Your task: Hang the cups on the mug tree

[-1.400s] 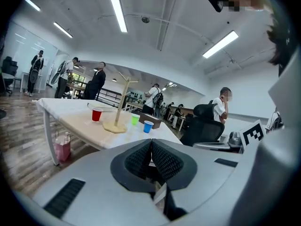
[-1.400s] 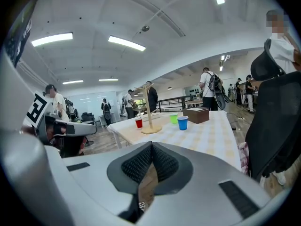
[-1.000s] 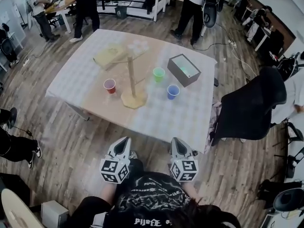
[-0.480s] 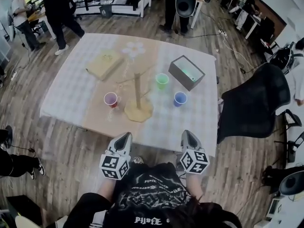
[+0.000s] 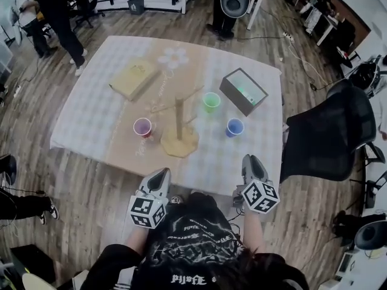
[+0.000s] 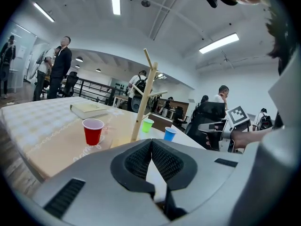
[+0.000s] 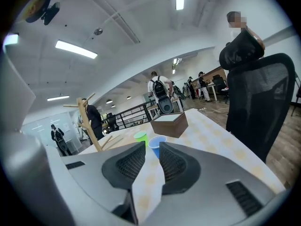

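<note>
A wooden mug tree stands on its base near the table's front middle, its pegs bare. A red cup stands left of it, a green cup behind it on the right, a blue cup further right. My left gripper hovers at the near table edge, shut and empty, with the red cup and the tree ahead. My right gripper hangs over the front right edge; its jaws have just been opening and hold nothing, and the blue cup shows through their gap.
A tan book lies at the back left of the table, a dark open box at the back right. A black office chair stands close on the right. Several people stand beyond the table.
Both grippers have moved forward from in front of my body to the table's near edge. The right gripper has also shifted to the right.
</note>
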The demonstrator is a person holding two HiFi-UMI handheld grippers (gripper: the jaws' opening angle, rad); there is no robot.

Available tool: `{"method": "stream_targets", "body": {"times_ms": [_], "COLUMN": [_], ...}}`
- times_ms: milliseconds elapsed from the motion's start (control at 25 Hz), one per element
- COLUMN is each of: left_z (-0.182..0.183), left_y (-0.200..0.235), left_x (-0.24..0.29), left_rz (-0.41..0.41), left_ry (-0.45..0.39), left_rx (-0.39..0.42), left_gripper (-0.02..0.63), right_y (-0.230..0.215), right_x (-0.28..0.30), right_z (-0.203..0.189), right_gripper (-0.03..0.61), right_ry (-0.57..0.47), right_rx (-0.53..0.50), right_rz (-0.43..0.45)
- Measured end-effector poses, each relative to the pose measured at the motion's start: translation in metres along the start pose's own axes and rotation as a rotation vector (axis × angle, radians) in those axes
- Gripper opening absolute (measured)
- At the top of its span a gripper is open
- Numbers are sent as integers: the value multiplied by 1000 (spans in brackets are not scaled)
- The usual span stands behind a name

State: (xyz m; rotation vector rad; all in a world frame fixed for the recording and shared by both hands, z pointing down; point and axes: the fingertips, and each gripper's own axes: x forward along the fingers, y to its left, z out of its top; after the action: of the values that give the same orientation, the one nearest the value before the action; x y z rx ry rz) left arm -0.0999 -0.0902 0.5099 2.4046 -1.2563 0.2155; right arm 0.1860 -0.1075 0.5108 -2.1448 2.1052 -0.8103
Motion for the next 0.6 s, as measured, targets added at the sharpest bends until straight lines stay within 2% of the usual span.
{"method": "stream_targets", "body": {"times_ms": [400, 600], "left_z": [17, 9], "left_y": [22, 37], "left_x": [14, 10], "left_rz": [92, 155], "left_ry": [-9, 9], "left_rx": [-45, -61], "left_gripper": [21, 20], "right_y": [-41, -45], "right_x": [71, 116], "right_z": [29, 24], "right_gripper": [169, 175], "right_ry": [56, 180], "right_rx": [64, 62], "right_rz": [-27, -2]}}
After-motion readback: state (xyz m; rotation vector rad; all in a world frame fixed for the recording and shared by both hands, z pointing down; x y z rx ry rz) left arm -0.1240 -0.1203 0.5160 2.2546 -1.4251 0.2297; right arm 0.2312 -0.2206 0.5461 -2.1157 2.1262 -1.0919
